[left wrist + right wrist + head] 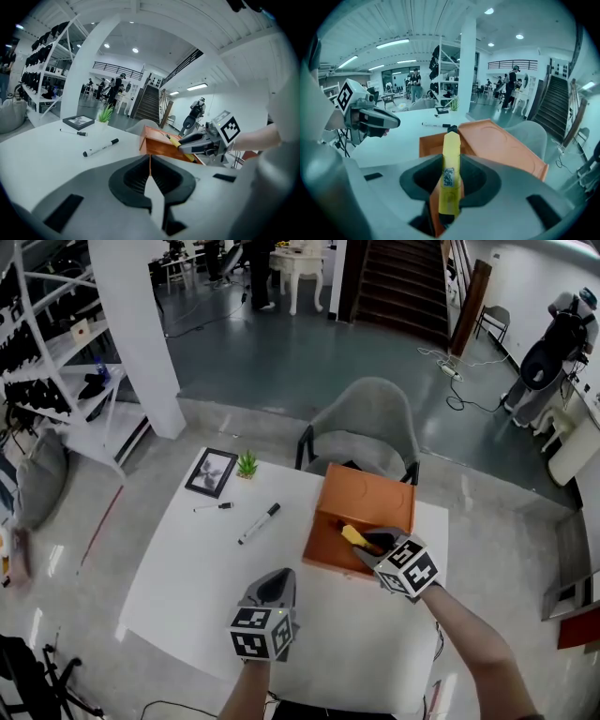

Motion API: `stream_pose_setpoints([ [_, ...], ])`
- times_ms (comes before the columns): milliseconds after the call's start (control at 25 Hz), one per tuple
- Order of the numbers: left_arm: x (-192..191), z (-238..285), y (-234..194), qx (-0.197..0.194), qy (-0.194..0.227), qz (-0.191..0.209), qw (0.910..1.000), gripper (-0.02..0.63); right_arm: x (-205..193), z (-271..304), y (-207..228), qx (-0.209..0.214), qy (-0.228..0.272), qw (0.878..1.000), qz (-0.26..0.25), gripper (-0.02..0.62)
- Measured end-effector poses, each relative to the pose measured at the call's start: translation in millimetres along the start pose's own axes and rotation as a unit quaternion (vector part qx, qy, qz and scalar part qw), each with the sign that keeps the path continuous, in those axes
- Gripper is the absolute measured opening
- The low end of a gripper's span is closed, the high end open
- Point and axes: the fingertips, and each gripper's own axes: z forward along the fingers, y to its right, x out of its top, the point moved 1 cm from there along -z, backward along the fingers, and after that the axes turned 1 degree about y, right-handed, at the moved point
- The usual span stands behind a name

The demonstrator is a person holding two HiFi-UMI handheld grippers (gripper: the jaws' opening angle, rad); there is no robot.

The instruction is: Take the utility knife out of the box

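Note:
An orange box (364, 505) stands open on the white table (187, 606), its lid tipped back toward the chair. My right gripper (368, 542) hangs over the box's front part, shut on the yellow utility knife (353, 536). In the right gripper view the knife (451, 159) runs lengthwise between the jaws, its dark tip pointing out over the box (501, 140). My left gripper (278, 577) hovers over the table left of the box, jaws shut with nothing in them. The left gripper view shows its closed tips (150, 161), the box (157, 144) and the right gripper (187, 139) with the knife (174, 140).
A black-and-white marker (260, 523) and a thin pen (214, 507) lie on the table left of the box. A framed picture (211, 472) and a small green plant (247, 464) sit at the far left corner. A grey chair (366, 427) stands behind the table.

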Motion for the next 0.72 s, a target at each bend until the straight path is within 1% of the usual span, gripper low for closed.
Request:
stream_pose_setpoints([
  [360, 7, 1, 13, -0.007, 0.003, 0.015, 0.9999, 0.015, 13, -37, -3, -0.024, 0.061, 0.997, 0.050, 0.114],
  [560, 11, 3, 18, -0.009, 0.006, 0.024, 0.9997, 0.014, 16, -58, -8, -0.035, 0.100, 0.990, 0.093, 0.114],
  [720, 15, 3, 26, -0.009, 0.008, 0.035, 0.9993, 0.015, 13, -78, -11, -0.043, 0.129, 0.983, 0.126, 0.114],
])
